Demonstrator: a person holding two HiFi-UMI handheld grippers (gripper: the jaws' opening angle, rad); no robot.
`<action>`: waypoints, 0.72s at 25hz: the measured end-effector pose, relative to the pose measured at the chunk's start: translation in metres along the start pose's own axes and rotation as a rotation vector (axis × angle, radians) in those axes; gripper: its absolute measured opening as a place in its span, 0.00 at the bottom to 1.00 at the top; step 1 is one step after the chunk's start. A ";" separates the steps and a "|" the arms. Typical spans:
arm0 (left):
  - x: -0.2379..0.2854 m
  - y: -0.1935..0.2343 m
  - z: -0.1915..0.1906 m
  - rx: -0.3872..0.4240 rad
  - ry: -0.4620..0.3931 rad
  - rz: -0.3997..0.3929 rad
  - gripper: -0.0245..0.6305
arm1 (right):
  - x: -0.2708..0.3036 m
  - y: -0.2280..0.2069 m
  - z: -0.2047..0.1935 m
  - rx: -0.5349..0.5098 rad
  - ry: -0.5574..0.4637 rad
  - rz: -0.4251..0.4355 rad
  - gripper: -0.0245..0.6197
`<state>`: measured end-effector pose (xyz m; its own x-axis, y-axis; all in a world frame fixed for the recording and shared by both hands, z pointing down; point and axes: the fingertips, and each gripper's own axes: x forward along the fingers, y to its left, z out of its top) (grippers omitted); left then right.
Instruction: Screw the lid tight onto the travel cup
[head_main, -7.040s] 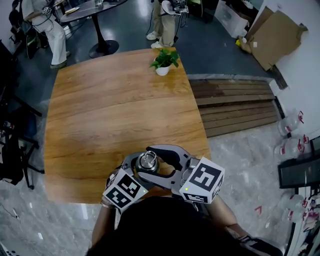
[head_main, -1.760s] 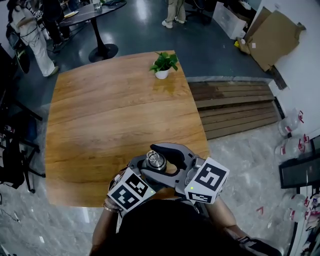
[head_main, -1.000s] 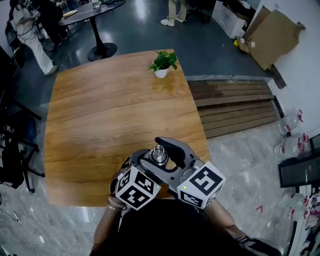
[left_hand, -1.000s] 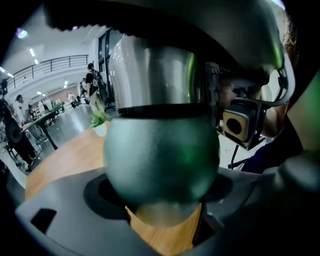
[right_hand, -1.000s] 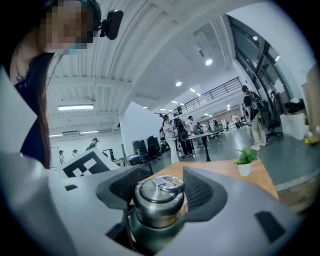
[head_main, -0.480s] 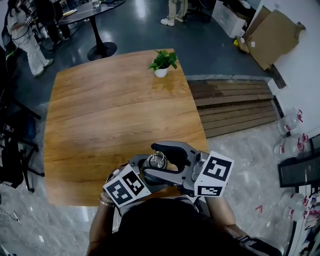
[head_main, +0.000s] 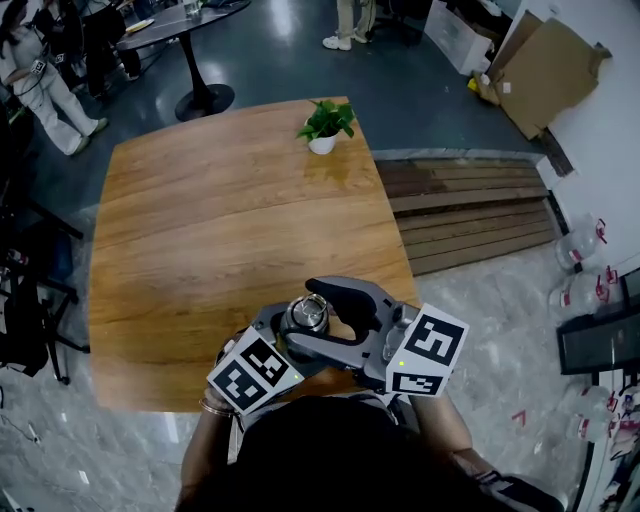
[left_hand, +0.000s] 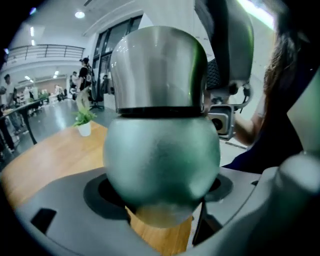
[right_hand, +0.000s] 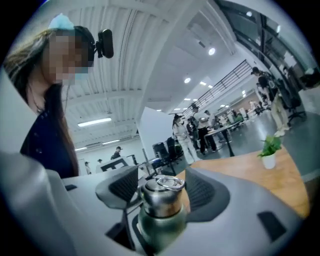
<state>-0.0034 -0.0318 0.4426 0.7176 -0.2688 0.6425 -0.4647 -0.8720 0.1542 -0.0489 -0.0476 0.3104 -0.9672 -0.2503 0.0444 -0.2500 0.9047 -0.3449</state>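
**Travel cup held between my two grippers, lower centre of the head view.**

The left gripper has its jaws clenched on the cup's rounded green body, which stands upright. The right gripper sets its jaws either side of the steel lid seated on the cup. The ribbed pads lie very close to the lid, but I cannot tell whether they press it. A wire ring lies flat on the lid's top. The cup sits above the near edge of the wooden bench. A potted plant stands at the bench's far edge, top centre of the frame.
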 end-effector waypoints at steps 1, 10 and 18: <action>-0.001 -0.006 0.000 0.012 -0.009 -0.047 0.65 | -0.002 0.004 -0.002 0.004 0.013 0.047 0.47; 0.004 0.008 -0.004 -0.023 0.017 0.063 0.65 | 0.005 -0.008 -0.009 -0.081 0.038 -0.118 0.47; -0.001 -0.020 0.005 0.048 -0.026 -0.113 0.65 | 0.002 0.010 -0.008 -0.046 0.054 0.056 0.47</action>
<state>0.0078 -0.0159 0.4352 0.7774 -0.1772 0.6036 -0.3547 -0.9159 0.1879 -0.0536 -0.0360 0.3143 -0.9804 -0.1816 0.0769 -0.1965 0.9320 -0.3047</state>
